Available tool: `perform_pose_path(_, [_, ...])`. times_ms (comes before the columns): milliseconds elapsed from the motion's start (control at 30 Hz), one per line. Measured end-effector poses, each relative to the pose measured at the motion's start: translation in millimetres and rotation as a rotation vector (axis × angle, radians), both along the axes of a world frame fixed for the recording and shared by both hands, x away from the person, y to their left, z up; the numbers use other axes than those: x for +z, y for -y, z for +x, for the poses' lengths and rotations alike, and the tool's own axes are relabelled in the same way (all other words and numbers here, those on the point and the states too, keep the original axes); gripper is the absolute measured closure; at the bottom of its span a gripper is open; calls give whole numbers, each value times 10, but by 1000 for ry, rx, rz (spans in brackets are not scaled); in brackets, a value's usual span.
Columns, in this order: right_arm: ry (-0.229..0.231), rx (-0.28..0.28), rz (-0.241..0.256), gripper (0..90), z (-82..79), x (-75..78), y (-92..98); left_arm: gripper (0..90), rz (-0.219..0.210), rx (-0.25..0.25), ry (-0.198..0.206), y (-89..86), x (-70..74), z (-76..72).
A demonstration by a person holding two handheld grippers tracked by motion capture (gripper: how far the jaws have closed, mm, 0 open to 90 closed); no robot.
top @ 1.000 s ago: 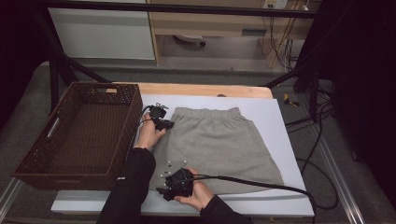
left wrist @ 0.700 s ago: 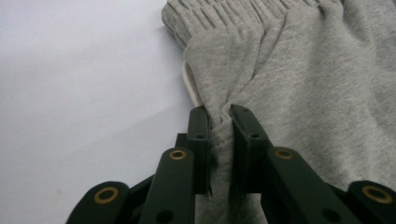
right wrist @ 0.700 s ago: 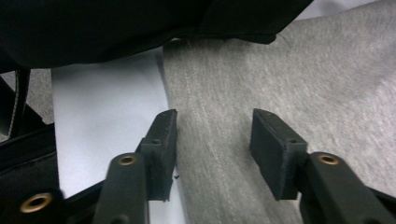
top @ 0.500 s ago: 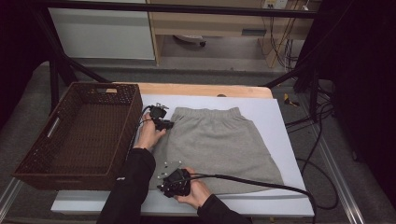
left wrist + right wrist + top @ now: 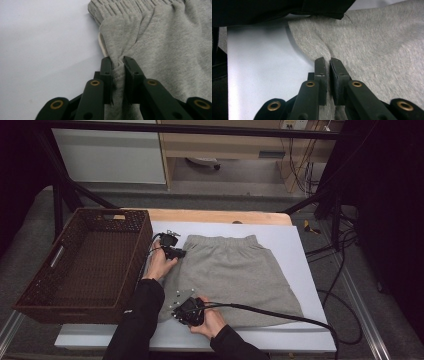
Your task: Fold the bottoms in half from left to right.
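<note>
the grey skirt (image 5: 232, 275) lies flat on the white surface (image 5: 300, 250), just right of the brown basket (image 5: 80, 265). the left gripper (image 5: 117, 62) pinches its edge below the waistband; the right gripper (image 5: 327, 62) is clamped on the near hem corner. i'd say lift both together, level and taut, and fold across without letting the cloth slip.

Both grippers, left (image 5: 175, 251) and right (image 5: 186, 312), have fingers (image 5: 106, 75) pinched closed.

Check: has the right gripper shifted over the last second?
Yes. The right gripper has slid slightly toward the table's right side along the near edge.
</note>
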State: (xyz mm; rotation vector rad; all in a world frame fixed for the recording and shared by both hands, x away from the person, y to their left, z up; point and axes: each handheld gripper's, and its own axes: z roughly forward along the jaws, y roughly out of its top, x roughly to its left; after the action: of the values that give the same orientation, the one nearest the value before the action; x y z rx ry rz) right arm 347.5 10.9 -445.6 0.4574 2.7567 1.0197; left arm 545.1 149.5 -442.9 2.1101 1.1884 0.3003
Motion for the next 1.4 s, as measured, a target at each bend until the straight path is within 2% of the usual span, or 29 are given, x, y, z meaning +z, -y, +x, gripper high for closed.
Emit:
perform_pose_path(167, [1, -2, 3, 864, 1, 4, 5, 788, -14, 11, -6, -8, 1, 2])
perform_pose_path(233, [-3, -3, 6, 866, 3, 8, 9, 802, -7, 4, -6, -1, 12, 0])
perform_pose_path(333, [-13, 2, 12, 867, -3, 23, 16, 820, -24, 13, -25, -11, 42, -5])
perform_pose_path(400, [-17, 6, 19, 868, -14, 40, 25, 825, -42, 28, -31, -24, 86, -14])
perform_pose_path(533, [-12, 10, 37, 868, -21, 102, 50, 830, -45, 26, -44, -21, 242, -38])
perform_pose_path(633, [-7, 13, 56, 868, -39, 168, 66, 831, -57, 16, -29, -1, 356, -71])
perform_pose_path(700, [-1, 15, 69, 868, -50, 219, 84, 833, -40, 0, -43, 15, 414, -72])
perform_pose_path(767, [1, 13, 80, 868, -61, 271, 103, 833, -43, -3, -44, 22, 455, -73])
perform_pose_path(967, [12, 11, 114, 869, -78, 404, 148, 834, -85, 11, -38, 8, 526, -76])
perform_pose_path(1133, [9, 9, 134, 868, -66, 462, 162, 835, -95, 15, -35, -16, 608, -74])
perform_pose_path(1400, [-1, 2, 170, 869, -41, 529, 167, 842, -81, 3, -36, -74, 737, -102])
